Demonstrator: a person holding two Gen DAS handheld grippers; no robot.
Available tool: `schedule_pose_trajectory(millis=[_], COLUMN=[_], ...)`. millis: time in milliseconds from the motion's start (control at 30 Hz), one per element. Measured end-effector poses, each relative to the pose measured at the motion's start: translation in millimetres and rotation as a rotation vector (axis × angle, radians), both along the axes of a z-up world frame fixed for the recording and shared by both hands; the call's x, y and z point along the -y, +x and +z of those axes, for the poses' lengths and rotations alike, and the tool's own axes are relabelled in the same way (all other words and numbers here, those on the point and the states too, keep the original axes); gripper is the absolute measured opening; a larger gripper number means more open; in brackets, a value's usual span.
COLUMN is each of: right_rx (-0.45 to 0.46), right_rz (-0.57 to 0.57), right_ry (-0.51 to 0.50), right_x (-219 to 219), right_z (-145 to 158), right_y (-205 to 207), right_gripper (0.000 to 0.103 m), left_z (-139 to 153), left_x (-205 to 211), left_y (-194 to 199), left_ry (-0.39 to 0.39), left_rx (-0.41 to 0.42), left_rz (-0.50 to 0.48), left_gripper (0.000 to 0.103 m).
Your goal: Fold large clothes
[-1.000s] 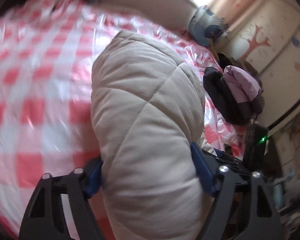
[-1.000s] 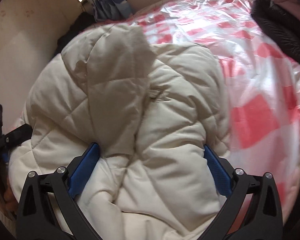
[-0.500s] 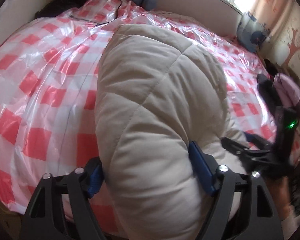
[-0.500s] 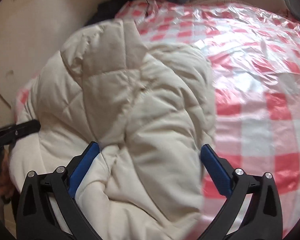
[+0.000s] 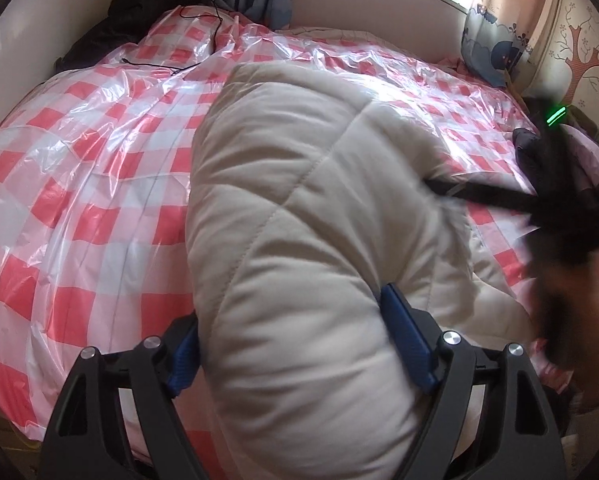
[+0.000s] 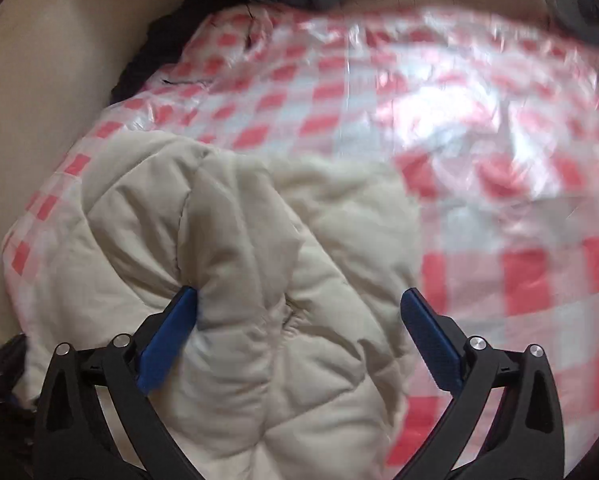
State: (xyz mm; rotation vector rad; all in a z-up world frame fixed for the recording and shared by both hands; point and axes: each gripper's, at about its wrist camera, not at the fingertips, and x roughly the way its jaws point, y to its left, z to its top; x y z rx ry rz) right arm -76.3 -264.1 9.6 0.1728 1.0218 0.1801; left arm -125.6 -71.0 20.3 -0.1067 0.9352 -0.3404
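Note:
A cream quilted puffer jacket (image 5: 299, 220) lies bunched on a bed with a red-and-white checked plastic cover (image 5: 79, 184). My left gripper (image 5: 295, 340) has its blue pads wide apart with a thick fold of the jacket filling the space between them. My right gripper (image 6: 299, 332) also straddles a puffy fold of the jacket (image 6: 251, 280); its left pad touches the fabric, its right pad stands clear of it. The right gripper shows blurred at the right of the left wrist view (image 5: 499, 196).
A dark and pink garment pile (image 5: 571, 168) lies at the bed's right side. Dark clothes (image 5: 139, 12) and a black cable (image 5: 195, 40) sit at the far left corner. A patterned pillow (image 5: 491, 52) leans by the window. A beige wall (image 6: 39, 80) borders the bed.
Both grippers have swung with the jacket toward the bed's middle. The right gripper has moved up over the jacket and now has less fabric between its pads.

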Motion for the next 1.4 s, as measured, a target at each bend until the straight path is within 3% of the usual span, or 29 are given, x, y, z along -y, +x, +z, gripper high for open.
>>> schedule_pose_trajectory(millis=[67, 167, 300, 433, 500, 700, 833, 900, 967, 1033, 1100, 1267, 1400], right_rx=[-0.022, -0.011, -0.043, -0.054, -0.056, 0.01, -0.048, -0.09, -0.14, -0.13, -0.085, -0.024, -0.022], right_rz=[-0.061, -0.087, -0.09, -0.108, -0.139, -0.182, -0.143, -0.117, -0.119, -0.111, -0.088, 0.012, 0.084], right_ry=[0.141, 0.112, 0.133, 0.139, 0.191, 0.301, 0.323, 0.279, 0.299, 0.352, 0.415, 0.549, 0.63], right_x=[22, 26, 31, 43, 50, 54, 65, 67, 66, 59, 43, -8, -63], right_z=[-24, -21, -20, -29, -37, -49, -46, -38, -40, -41, -41, -43, -53], right_y=[-2, -14, -17, -7, -12, -32, -37, -35, -29, -26, -28, -18, 5], right_gripper=[0.097, 0.097, 0.097, 0.097, 0.097, 0.097, 0.097, 0.097, 0.097, 0.097, 0.097, 0.097, 0.097], left_z=[4, 16, 28, -4, -17, -5, -2, -4, -7, -4, 8, 41, 50], left_x=[5, 6, -18, -23, -19, -1, 6, 6, 0, -7, -11, -37, -63], left_y=[1, 3, 15, 47, 51, 19, 10, 12, 16, 12, 1, -24, -30], left_ry=[0.017, 0.01, -0.119, -0.228, -0.249, -0.123, -0.048, -0.055, -0.091, -0.131, -0.115, 0.061, 0.238], left_rx=[-0.002, -0.003, -0.009, -0.151, -0.185, -0.01, 0.027, 0.009, -0.011, 0.008, 0.066, 0.239, 0.313], left_rz=[-0.03, -0.053, -0.008, -0.027, -0.037, -0.051, -0.065, -0.076, -0.071, -0.055, -0.036, 0.055, 0.144], left_gripper=[0.081, 0.081, 0.082, 0.092, 0.095, 0.091, 0.091, 0.092, 0.092, 0.089, 0.084, 0.079, 0.078])
